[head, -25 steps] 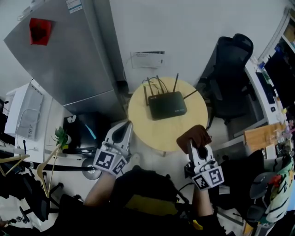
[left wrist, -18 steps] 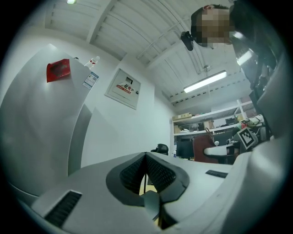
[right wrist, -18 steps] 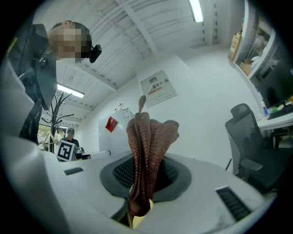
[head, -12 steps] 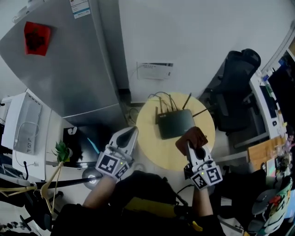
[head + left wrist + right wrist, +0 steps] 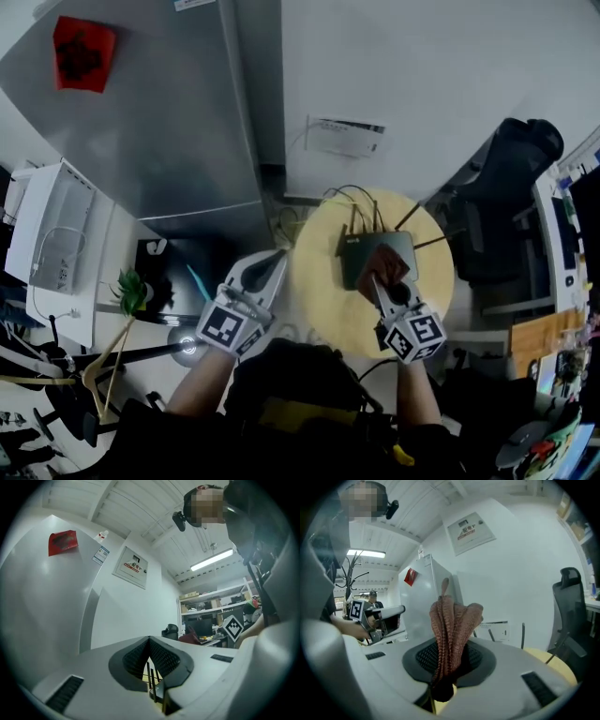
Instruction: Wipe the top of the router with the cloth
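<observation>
The dark router with thin antennas stands on the round yellow table. My right gripper is shut on the brown cloth, which lies over the router's top on its near right part. In the right gripper view the cloth stands bunched between the shut jaws of the right gripper. My left gripper hovers at the table's left edge, apart from the router, with its jaws together and nothing in them. In the left gripper view, router antennas show through the slit below the left gripper.
A tall grey metal cabinet stands to the left behind the table. A black office chair is at the right, close to the table. A notice hangs on the white wall. A small plant and cluttered floor lie at the left.
My right gripper has carried the cloth forward from the table's near edge onto the router's top. The left gripper has kept beside the table's left edge.
</observation>
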`<action>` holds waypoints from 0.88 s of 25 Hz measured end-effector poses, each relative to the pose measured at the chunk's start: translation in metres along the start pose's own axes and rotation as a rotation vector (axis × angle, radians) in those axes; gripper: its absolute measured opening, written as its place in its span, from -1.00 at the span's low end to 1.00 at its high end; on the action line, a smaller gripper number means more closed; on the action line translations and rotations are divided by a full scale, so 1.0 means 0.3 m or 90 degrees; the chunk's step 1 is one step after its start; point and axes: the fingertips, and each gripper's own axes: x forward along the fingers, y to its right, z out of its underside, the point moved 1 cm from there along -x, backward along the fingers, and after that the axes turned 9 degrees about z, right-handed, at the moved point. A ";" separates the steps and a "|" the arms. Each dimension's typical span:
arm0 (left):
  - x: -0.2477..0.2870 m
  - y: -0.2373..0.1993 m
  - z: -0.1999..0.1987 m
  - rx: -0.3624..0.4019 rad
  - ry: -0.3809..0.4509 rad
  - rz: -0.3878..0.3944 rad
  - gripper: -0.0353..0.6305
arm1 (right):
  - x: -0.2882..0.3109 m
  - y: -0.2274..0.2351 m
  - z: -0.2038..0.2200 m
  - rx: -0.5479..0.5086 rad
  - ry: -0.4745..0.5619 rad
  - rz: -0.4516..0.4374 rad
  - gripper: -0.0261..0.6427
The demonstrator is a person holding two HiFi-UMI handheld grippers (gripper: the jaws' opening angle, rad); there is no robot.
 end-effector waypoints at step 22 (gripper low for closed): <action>0.070 -0.071 0.086 0.021 -0.057 -0.133 -0.90 | 0.532 0.218 0.606 0.071 -0.489 -0.097 -0.72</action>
